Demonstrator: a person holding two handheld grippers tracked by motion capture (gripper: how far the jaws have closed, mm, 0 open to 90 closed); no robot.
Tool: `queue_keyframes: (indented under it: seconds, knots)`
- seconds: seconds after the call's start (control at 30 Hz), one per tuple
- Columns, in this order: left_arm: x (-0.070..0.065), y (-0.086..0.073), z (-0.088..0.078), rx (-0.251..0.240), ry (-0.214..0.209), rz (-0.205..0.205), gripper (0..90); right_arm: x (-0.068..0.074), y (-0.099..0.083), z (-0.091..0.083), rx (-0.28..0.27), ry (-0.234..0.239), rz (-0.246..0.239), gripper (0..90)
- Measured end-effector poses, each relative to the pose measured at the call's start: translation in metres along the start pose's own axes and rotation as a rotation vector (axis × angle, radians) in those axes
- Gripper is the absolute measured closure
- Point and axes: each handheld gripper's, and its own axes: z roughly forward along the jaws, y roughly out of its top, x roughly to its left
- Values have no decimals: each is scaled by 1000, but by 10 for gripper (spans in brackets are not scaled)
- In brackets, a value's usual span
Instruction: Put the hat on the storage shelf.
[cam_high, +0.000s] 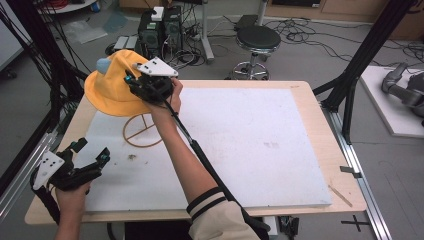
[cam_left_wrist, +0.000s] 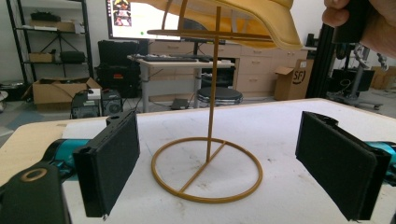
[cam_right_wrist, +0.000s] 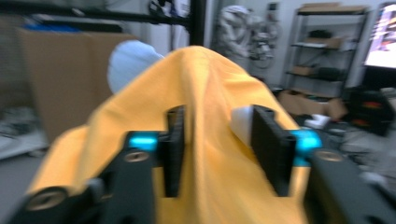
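High view – hat: a yellow hat (cam_high: 112, 85) with a pale blue ear sits on top of a thin gold wire stand (cam_high: 142, 131), at the far left corner of the white board (cam_high: 250, 145) that covers the wooden table (cam_high: 320, 107).
High view – right gripper: the right gripper (cam_high: 131, 82) is at the hat's crown, its black body against the yellow cloth; the forearm reaches in from the bottom edge.
High view – left gripper: the left gripper (cam_high: 90, 150) hangs over the near left corner of the board, jaws wide apart, nothing between them, well apart from the stand.
Left gripper view – stand: the stand's ring base (cam_left_wrist: 205, 170) lies flat on the board, the upright rod rising from its cross-bar to the hat brim (cam_left_wrist: 261, 23) above (the ring sits between the two black pads in the picture, but farther off).
Left gripper view – claw: wide, empty.
Right gripper view – hat: a ridge of yellow cloth (cam_right_wrist: 210, 116) runs up between the pads – the picture is blurred.
Right gripper view – claw: about half spread, a gap showing on each side of the cloth – pads not pressing on it.
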Motion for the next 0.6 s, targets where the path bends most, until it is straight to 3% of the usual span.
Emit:
queue_keyframes:
  seconds: [0.13, 0.23, 0.4, 0.43, 0.6]
  knots:
    - [0, 0, 0, 2, 0, 2, 141, 2, 0, -1, -1, -73, -41, 342]
    - [2, 0, -1, 0, 1, 1, 141, -2, 3, -5, 2, -102, -36, 217]
    - [4, 0, -2, 3, 2, -4, 141, -19, 16, -25, -52, -107, -49, 195]
    - [4, 0, -2, 3, 2, -3, 141, -29, 23, -36, -81, -111, -25, 191]
    - [2, -1, 0, 10, -4, 1, 141, -49, 34, -57, -123, -126, -3, 186]
